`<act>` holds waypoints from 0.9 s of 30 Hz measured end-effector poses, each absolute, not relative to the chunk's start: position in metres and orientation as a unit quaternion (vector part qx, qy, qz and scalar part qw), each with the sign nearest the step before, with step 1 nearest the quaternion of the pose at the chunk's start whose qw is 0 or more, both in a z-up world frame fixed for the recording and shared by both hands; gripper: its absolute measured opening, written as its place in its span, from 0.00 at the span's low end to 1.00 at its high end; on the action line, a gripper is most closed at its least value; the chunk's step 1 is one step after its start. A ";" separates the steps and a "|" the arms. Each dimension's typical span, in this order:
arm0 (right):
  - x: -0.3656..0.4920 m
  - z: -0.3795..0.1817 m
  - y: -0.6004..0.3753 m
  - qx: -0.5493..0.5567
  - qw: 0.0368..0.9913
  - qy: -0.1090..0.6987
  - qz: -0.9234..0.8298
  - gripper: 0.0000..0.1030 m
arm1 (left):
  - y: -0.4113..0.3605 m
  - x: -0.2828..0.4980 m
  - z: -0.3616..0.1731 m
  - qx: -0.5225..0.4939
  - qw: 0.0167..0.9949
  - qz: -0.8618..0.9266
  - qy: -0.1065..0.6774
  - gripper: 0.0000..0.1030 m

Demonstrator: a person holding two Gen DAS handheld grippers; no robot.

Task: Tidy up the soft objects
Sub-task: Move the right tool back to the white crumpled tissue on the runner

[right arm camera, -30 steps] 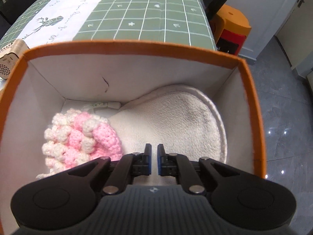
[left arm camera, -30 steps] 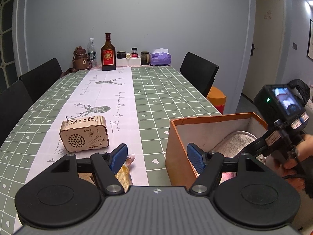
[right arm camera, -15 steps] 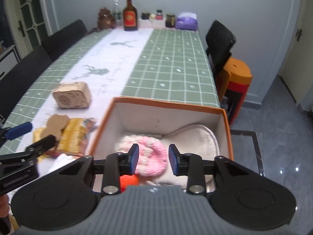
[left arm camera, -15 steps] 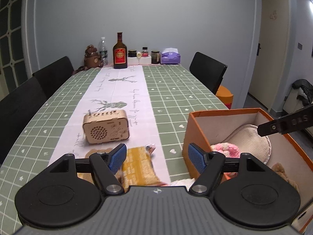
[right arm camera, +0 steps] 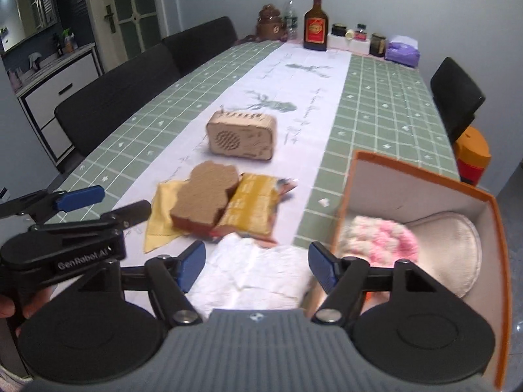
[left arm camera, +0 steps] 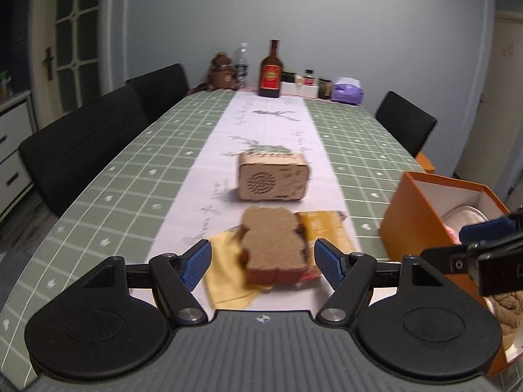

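An orange box (right arm camera: 425, 170) stands at the table's right edge and holds a pink and white knitted piece (right arm camera: 382, 238) and a beige pad (right arm camera: 454, 245). The box also shows in the left wrist view (left arm camera: 408, 222). A white soft cloth (right arm camera: 251, 271) lies on the table just ahead of my open, empty right gripper (right arm camera: 256, 263). A brown bear-shaped sponge (left arm camera: 273, 245) sits on a yellow cloth (left arm camera: 225, 277) between the fingers of my open, empty left gripper (left arm camera: 263, 263). The left gripper also shows in the right wrist view (right arm camera: 108, 202).
A wooden radio (left arm camera: 273, 179) stands on the white runner behind the sponge. A yellow snack packet (left arm camera: 327, 232) lies beside the sponge. Bottles, jars, a tissue pack (left arm camera: 346, 93) and a brown bear figure line the far end. Black chairs (left arm camera: 81, 150) flank the table.
My right gripper rose out of the box, opened, and swung left over the white cloth. My left gripper moved left and now frames the brown sponge.
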State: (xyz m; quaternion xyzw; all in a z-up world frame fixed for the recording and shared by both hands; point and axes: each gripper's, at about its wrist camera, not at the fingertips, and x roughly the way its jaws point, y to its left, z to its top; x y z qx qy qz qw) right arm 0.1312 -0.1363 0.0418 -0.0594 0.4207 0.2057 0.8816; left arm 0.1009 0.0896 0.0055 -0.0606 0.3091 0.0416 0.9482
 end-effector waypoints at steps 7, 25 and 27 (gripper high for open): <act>0.138 0.013 -0.091 -0.086 0.858 0.468 0.195 0.72 | 0.122 0.081 -0.010 -0.057 0.942 0.068 0.323 0.82; 0.134 -0.070 -0.074 -0.081 0.861 0.489 0.114 0.33 | 0.155 0.058 -0.040 -0.093 0.926 0.092 0.353 0.82; 0.126 -0.070 -0.074 -0.075 0.859 0.489 0.132 0.28 | 0.156 0.058 -0.043 -0.093 0.925 0.094 0.357 0.82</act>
